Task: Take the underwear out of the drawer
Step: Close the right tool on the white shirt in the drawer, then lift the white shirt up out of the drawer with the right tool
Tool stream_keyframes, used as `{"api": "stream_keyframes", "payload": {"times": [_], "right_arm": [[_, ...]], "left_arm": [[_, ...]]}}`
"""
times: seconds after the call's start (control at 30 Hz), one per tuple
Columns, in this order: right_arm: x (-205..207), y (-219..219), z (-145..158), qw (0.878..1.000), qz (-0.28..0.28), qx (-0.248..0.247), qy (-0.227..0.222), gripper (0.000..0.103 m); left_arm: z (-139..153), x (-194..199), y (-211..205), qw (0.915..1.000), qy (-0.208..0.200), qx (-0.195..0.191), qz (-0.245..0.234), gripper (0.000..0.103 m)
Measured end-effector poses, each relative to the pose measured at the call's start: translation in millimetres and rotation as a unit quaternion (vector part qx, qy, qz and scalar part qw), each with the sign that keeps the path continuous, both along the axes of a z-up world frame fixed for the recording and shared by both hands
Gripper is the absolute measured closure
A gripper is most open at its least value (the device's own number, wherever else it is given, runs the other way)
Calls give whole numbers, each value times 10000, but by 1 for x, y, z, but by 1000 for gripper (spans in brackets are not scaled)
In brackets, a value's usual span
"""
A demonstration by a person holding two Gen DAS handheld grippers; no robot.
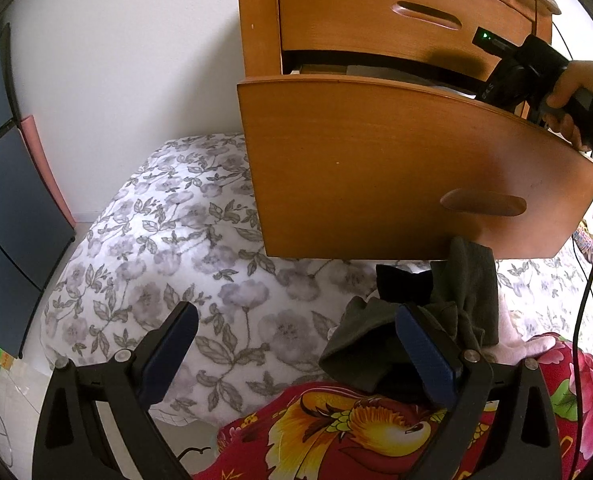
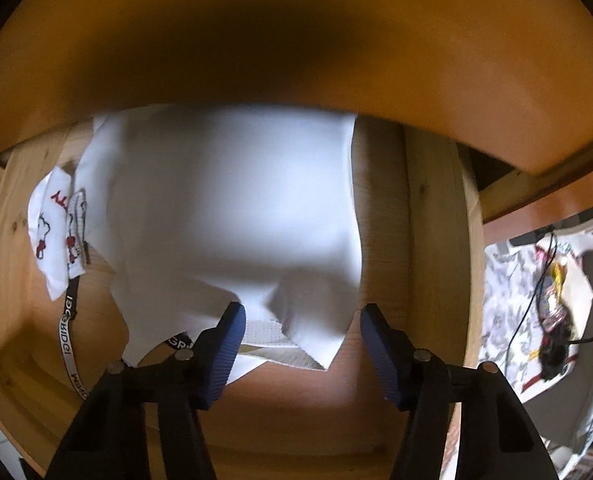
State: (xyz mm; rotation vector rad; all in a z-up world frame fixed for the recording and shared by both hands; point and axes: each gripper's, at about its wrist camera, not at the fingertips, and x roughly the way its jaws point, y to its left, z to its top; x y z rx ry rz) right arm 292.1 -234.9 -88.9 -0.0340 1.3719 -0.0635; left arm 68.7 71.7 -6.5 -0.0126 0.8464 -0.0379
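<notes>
Inside the pulled-out drawer (image 2: 436, 208) lay the white underwear (image 2: 232, 216), a limp, light, soft garment whose loose lower edge sat between the fingers of the right tool (image 2: 301, 320), which pointed down into the drawer with its jaws half spread and not yet pressing the cloth. Judging by its slack folds, it would bunch and slide rather than hold shape, so a gathered fold or the banded hem near the pads looked the surest hold. Meanwhile the left tool (image 1: 296, 344) hung spread and empty over the bed (image 1: 156, 240), beside dark garments (image 1: 436, 320).
</notes>
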Motion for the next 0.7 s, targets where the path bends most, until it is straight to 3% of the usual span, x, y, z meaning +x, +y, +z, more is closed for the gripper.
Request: {"api": "stream_keyframes", "payload": {"times": [0.13, 0.2, 0.3, 0.53, 0.7], "right_arm": [[3, -4, -3, 9998, -79, 164, 14, 61], [4, -8, -3, 9998, -83, 139, -70, 77], [-3, -5, 2, 9997, -40, 118, -211, 91], [-34, 8, 25, 9967, 339, 451, -589, 97], [-65, 14, 50, 9890, 529, 985, -971, 97]], "left_arm": [[0, 0, 0, 10000, 8, 4, 0, 4], [0, 0, 0, 10000, 4, 3, -1, 4], [0, 0, 0, 10000, 9, 3, 3, 4], [1, -1, -2, 10000, -45, 19, -12, 4], [5, -7, -4, 9998, -186, 39, -69, 4]]}}
